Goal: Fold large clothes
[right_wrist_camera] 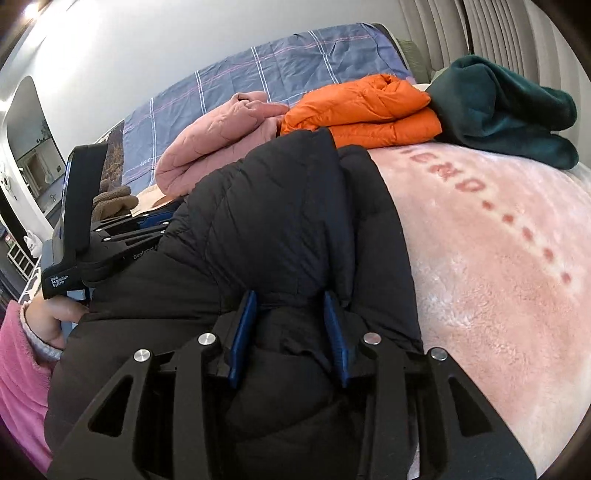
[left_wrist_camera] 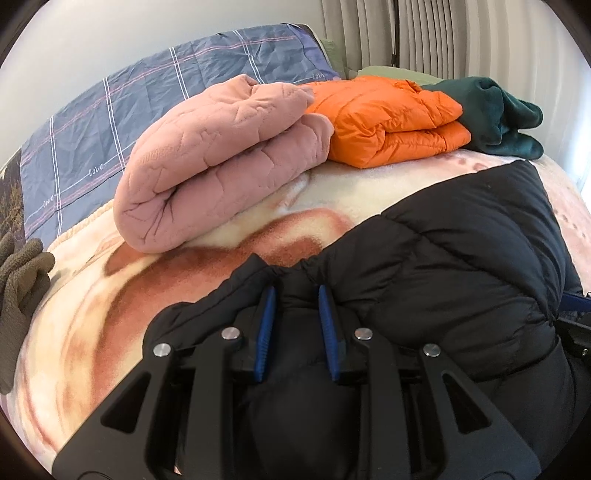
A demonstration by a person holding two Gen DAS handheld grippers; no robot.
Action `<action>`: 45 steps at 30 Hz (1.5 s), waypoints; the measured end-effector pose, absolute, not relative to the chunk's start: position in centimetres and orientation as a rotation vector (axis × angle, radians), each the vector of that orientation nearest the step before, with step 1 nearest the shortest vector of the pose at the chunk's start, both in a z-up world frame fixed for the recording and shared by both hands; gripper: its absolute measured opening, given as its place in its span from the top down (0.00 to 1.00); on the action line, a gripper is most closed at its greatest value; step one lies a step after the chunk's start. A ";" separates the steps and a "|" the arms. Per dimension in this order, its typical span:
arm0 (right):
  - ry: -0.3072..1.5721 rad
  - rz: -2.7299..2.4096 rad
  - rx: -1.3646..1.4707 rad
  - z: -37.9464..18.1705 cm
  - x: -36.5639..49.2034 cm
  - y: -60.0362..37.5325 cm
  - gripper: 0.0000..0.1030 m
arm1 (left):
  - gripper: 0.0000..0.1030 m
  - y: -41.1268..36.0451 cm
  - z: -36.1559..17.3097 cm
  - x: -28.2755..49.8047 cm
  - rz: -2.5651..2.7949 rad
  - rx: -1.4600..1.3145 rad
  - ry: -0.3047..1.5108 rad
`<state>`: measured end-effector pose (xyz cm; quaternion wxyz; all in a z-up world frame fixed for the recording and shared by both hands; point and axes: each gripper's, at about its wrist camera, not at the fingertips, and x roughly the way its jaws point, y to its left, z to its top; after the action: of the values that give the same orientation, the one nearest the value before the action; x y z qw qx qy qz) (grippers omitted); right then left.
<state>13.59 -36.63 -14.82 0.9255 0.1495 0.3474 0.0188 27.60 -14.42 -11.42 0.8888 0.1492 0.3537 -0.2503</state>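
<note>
A black puffer jacket (left_wrist_camera: 461,240) (right_wrist_camera: 277,206) lies bunched on the pink and cream blanket (left_wrist_camera: 122,317) (right_wrist_camera: 498,277) that covers the bed. My left gripper (left_wrist_camera: 297,291) is shut on a gathered edge of the jacket, with black fabric pinched between its blue pads (left_wrist_camera: 267,314). At the jacket's near edge my right gripper (right_wrist_camera: 290,299) is shut on another fold, which fills the gap between its blue pads (right_wrist_camera: 334,325). The right wrist view shows the left device's body (right_wrist_camera: 79,206) at the jacket's left side, held by a hand (right_wrist_camera: 51,321) in a pink sleeve.
Folded clothes line the far side of the bed: a pink quilted piece (left_wrist_camera: 207,162), an orange puffer (left_wrist_camera: 391,114) and a dark green fleece (left_wrist_camera: 495,114). An olive fleece item (left_wrist_camera: 18,273) lies at the left edge. A blue plaid cover (left_wrist_camera: 147,92) leans behind, curtains (left_wrist_camera: 443,33) beyond.
</note>
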 end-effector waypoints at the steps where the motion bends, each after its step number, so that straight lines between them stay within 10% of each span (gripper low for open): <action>1: 0.711 0.038 0.304 -14.8 13.6 -36.6 0.64 | 0.76 -14.4 -11.4 27.6 -0.519 0.310 0.734; 8: 0.711 0.014 0.257 -14.5 13.6 -36.2 0.64 | 0.74 -12.1 -9.4 27.0 -0.571 0.197 0.760; 16: 0.705 0.022 0.271 -14.6 13.5 -36.5 0.63 | 0.40 -10.6 -6.5 17.8 -0.762 0.243 0.709; 28: 0.707 -0.002 0.258 -13.7 11.6 -36.2 0.61 | 0.40 -13.2 -10.7 16.1 -0.641 0.452 0.662; 41: 0.801 0.018 0.323 -15.8 7.6 -36.5 0.33 | 0.41 -11.1 -9.0 15.3 -0.668 0.387 0.652; 45: 0.784 0.000 0.281 -15.8 7.5 -35.9 0.32 | 0.22 -8.0 -6.7 11.3 -0.697 0.329 0.609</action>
<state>7.47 -35.91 -15.84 0.9145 0.1366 0.3808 0.0001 11.27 -8.02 -6.68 0.8818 0.1581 0.2924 -0.3347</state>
